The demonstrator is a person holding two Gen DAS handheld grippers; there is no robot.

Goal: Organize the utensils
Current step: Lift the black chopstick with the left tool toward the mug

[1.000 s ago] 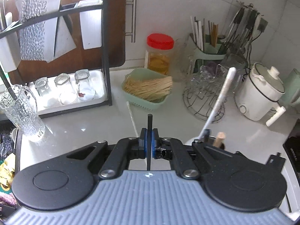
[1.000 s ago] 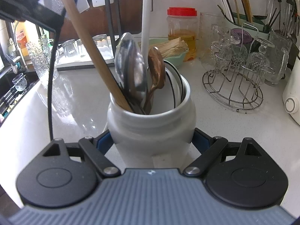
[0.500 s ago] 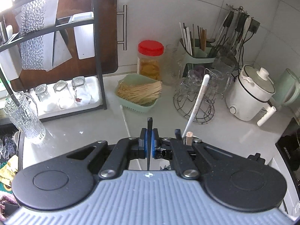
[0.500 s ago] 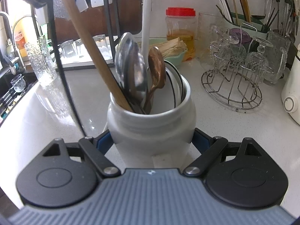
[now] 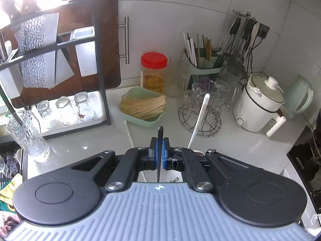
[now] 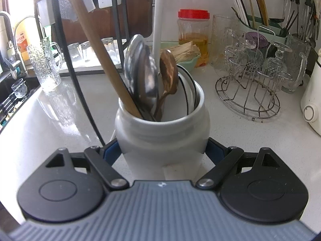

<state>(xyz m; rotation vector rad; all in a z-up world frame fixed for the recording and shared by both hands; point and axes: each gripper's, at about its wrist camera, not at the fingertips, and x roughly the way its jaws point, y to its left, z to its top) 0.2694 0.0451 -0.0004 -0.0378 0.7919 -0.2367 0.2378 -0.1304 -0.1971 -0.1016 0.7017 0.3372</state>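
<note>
My left gripper (image 5: 159, 146) is shut on a thin black stick (image 5: 160, 132), which stands upright between the blue pads above the counter. In the right wrist view the same black stick (image 6: 80, 92) slants down just left of the white ceramic jar (image 6: 162, 132). My right gripper (image 6: 163, 152) is shut on that jar, one blue pad on each side. The jar holds a wooden handle (image 6: 96, 46), a metal spoon (image 6: 140, 76), a wooden spoon (image 6: 168, 74) and a white handle (image 6: 157, 20). That white handle (image 5: 200, 118) also shows past my left fingers.
A white chopstick (image 5: 129, 134) lies on the counter. Behind it are a green basket of sticks (image 5: 143, 108), a red-lidded jar (image 5: 153, 72), a wire glass rack (image 6: 250, 84), a green chopstick holder (image 5: 202, 66) and a white cooker (image 5: 260, 104). A glass mug (image 5: 28, 136) and black shelf rack (image 5: 100, 84) stand left.
My left gripper has risen with the black stick, so the counter looks farther off. In the right wrist view the stick has swung closer to the jar. The right gripper and jar stayed still.
</note>
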